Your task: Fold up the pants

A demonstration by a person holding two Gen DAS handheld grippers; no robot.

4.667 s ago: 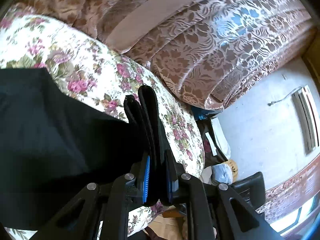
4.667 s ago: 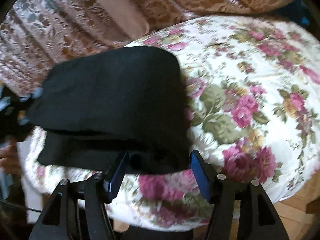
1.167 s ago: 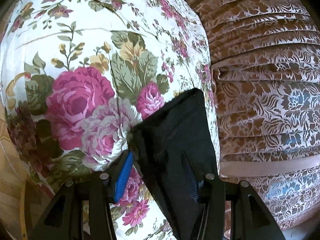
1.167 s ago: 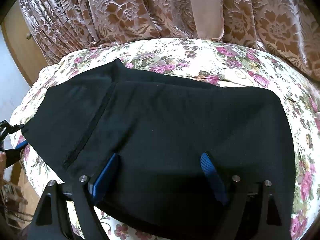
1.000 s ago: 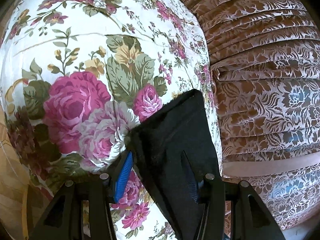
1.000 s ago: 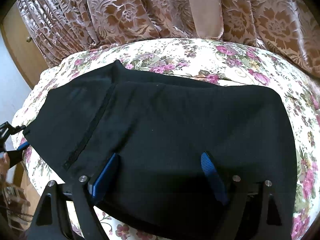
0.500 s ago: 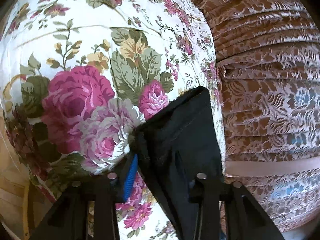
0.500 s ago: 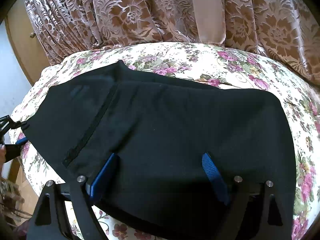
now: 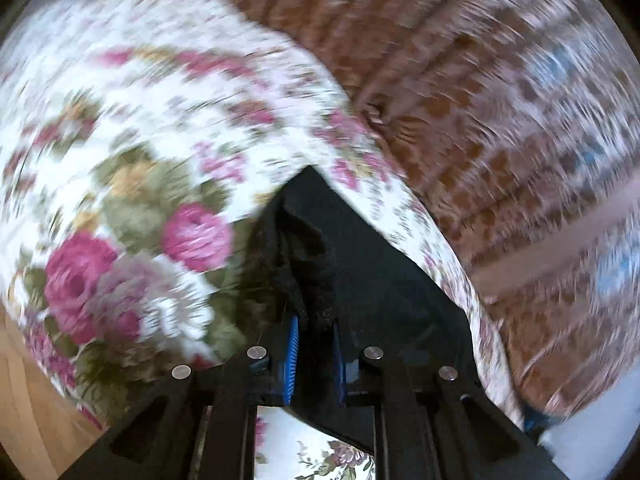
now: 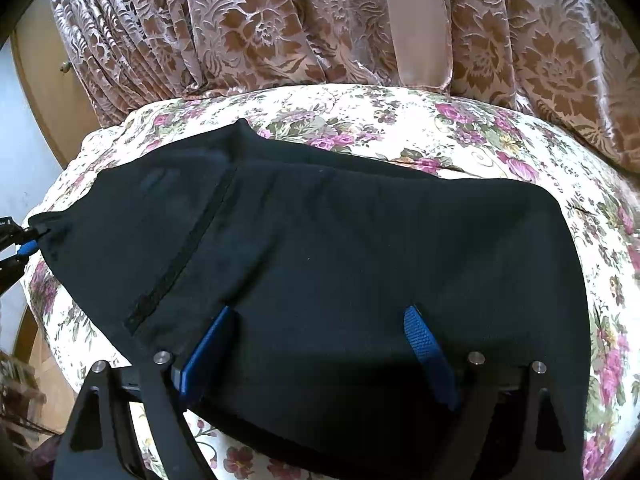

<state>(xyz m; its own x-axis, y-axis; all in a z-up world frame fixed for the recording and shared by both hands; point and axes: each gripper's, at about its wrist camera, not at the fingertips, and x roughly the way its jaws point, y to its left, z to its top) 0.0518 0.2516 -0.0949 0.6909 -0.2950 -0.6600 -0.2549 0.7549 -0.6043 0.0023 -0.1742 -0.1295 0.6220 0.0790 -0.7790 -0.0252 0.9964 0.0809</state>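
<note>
Both grippers — left [image 9: 314, 354] closing on sideways-lying pants [image 10: 340, 264], right [image 10: 320, 344] agape.

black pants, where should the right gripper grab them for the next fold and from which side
Probably the near hem of the black pants, coming in low from the bed's near edge: the right gripper is open over it. The left gripper is closing on the far-left corner, so a matching edge pinch suits.

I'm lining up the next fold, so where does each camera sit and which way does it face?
Left wrist: on the left gripper, aimed down along the pants edge; jaws closing on the fabric.
Right wrist: on the right gripper, open over the pants' near edge, facing the curtain.
Shared: pants, floral bedcover, curtain; the left gripper shows at the right view's left edge.
</note>
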